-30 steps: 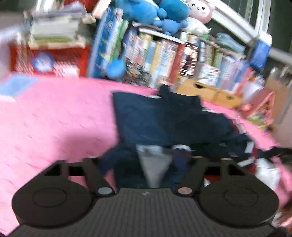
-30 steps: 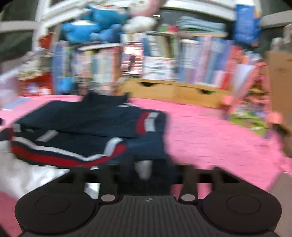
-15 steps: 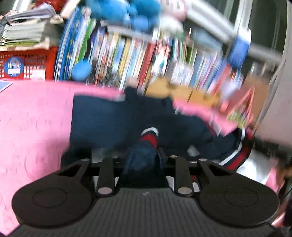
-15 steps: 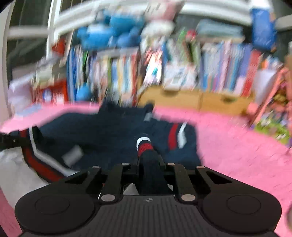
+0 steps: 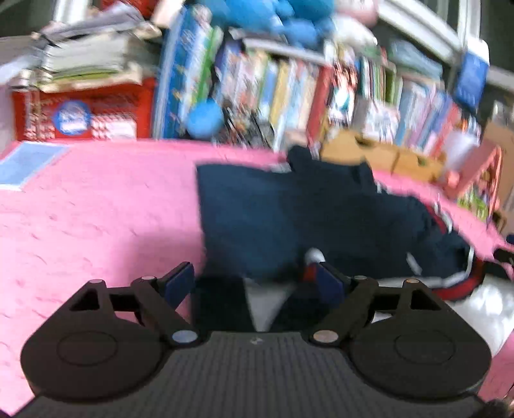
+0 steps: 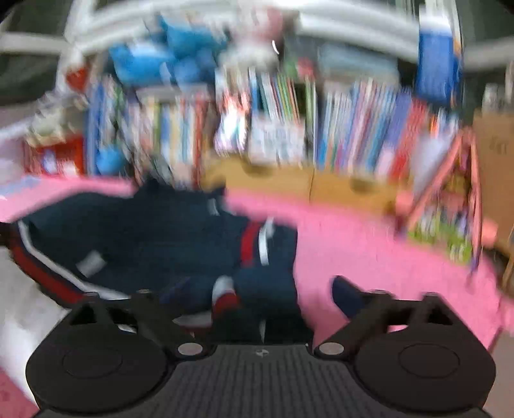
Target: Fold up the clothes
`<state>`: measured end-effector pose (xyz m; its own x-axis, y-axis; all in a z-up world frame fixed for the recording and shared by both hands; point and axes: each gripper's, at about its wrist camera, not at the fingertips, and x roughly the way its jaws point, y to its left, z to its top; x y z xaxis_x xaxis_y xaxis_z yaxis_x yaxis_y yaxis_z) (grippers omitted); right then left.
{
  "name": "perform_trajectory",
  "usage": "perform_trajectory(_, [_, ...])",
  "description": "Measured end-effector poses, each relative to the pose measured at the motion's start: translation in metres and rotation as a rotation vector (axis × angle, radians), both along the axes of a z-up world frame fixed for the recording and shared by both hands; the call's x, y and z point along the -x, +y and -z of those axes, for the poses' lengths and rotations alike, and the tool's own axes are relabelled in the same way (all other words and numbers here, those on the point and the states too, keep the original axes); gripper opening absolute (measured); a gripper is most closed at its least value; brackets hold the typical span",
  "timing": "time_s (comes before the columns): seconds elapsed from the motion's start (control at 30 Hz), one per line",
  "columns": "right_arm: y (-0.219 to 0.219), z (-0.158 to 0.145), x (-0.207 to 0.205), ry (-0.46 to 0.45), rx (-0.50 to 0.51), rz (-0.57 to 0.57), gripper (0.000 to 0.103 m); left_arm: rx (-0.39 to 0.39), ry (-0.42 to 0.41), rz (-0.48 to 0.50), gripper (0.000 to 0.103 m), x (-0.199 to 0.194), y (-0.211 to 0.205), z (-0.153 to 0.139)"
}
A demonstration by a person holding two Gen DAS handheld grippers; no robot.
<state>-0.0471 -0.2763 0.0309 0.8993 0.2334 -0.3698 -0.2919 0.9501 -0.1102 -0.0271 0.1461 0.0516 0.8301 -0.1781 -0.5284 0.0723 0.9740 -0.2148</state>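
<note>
A navy garment with red and white stripes lies partly folded on the pink mat. It also shows in the right wrist view. My left gripper is open just above the garment's near edge, with a striped cuff by its right finger. My right gripper is open over the near right part of the garment, with a striped cuff lying between its fingers. Both views are blurred.
A low wooden shelf with many books and blue plush toys stands behind the mat. A red crate stands at the back left. A white cloth lies by the garment's right side.
Both grippers were shut on striped parts of the garment half a second ago. Both have opened and let go, and the fabric now lies on the mat.
</note>
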Motion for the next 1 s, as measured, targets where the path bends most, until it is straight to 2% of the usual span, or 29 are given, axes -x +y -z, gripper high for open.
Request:
perform_trajectory(0.1, [0.022, -0.009, 0.013, 0.032, 0.060, -0.216, 0.093, 0.035, -0.059, 0.104, 0.083, 0.020, -0.004, -0.019])
perform_trajectory(0.17, [0.053, 0.001, 0.019, 0.080, 0.140, -0.355, 0.082, 0.028, -0.083, 0.225, 0.085, 0.037, -0.022, -0.026])
perform_trajectory(0.2, [0.069, 0.006, 0.021, 0.105, 0.182, -0.424, 0.063, 0.012, -0.087, 0.280, 0.087, 0.043, -0.031, -0.028])
perform_trajectory(0.23, [0.087, 0.016, 0.024, 0.114, 0.239, -0.461, 0.030, -0.020, -0.090, 0.322, 0.091, 0.049, -0.042, -0.028])
perform_trajectory(0.27, [0.104, 0.027, 0.022, 0.110, 0.299, -0.456, 0.012, -0.063, -0.091, 0.348, 0.092, 0.053, -0.054, -0.025])
perform_trajectory(0.3, [0.120, 0.037, 0.020, 0.103, 0.358, -0.441, 0.007, -0.111, -0.089, 0.369, 0.092, 0.057, -0.066, -0.020])
perform_trajectory(0.4, [0.147, 0.055, 0.003, -0.023, 0.506, -0.304, 0.008, -0.283, -0.048, 0.329, 0.092, 0.055, -0.089, 0.006])
perform_trajectory(0.47, [0.156, 0.070, -0.013, -0.066, 0.596, -0.220, 0.009, -0.344, -0.020, 0.263, 0.092, 0.048, -0.090, 0.022])
perform_trajectory(0.5, [0.154, 0.072, -0.020, -0.058, 0.580, -0.193, 0.009, -0.336, -0.009, 0.228, 0.093, 0.045, -0.084, 0.028])
perform_trajectory(0.57, [0.143, 0.061, -0.023, -0.022, 0.478, -0.177, 0.013, -0.309, 0.014, 0.163, 0.099, 0.039, -0.070, 0.038])
perform_trajectory(0.6, [0.134, 0.053, -0.018, -0.017, 0.427, -0.184, 0.026, -0.272, 0.029, 0.139, 0.100, 0.037, -0.061, 0.041])
perform_trajectory(0.63, [0.123, 0.044, -0.007, -0.022, 0.380, -0.213, 0.044, -0.249, 0.038, 0.123, 0.101, 0.035, -0.055, 0.044])
perform_trajectory(0.7, [0.106, 0.030, 0.024, -0.035, 0.323, -0.296, 0.059, -0.244, 0.042, 0.118, 0.101, 0.033, -0.051, 0.044])
perform_trajectory(0.77, [0.093, 0.019, 0.057, -0.031, 0.274, -0.397, 0.059, -0.243, 0.045, 0.113, 0.102, 0.032, -0.048, 0.044])
perform_trajectory(0.8, [0.090, 0.020, 0.068, -0.014, 0.270, -0.401, 0.058, -0.250, 0.046, 0.111, 0.102, 0.032, -0.049, 0.044])
perform_trajectory(0.87, [0.087, 0.024, 0.085, 0.026, 0.274, -0.384, 0.047, -0.254, 0.051, 0.106, 0.103, 0.033, -0.049, 0.044])
perform_trajectory(0.9, [0.084, 0.029, 0.089, 0.035, 0.308, -0.340, 0.038, -0.249, 0.054, 0.105, 0.103, 0.034, -0.048, 0.045])
perform_trajectory(0.93, [0.076, 0.036, 0.087, 0.057, 0.338, -0.275, 0.038, -0.245, 0.056, 0.104, 0.103, 0.035, -0.046, 0.045])
perform_trajectory(0.97, [0.063, 0.041, 0.079, 0.096, 0.326, -0.200, 0.037, -0.243, 0.057, 0.103, 0.103, 0.035, -0.045, 0.046])
perform_trajectory(1.0, [0.048, 0.044, 0.072, 0.116, 0.301, -0.103, 0.027, -0.242, 0.056, 0.103, 0.103, 0.035, -0.044, 0.046])
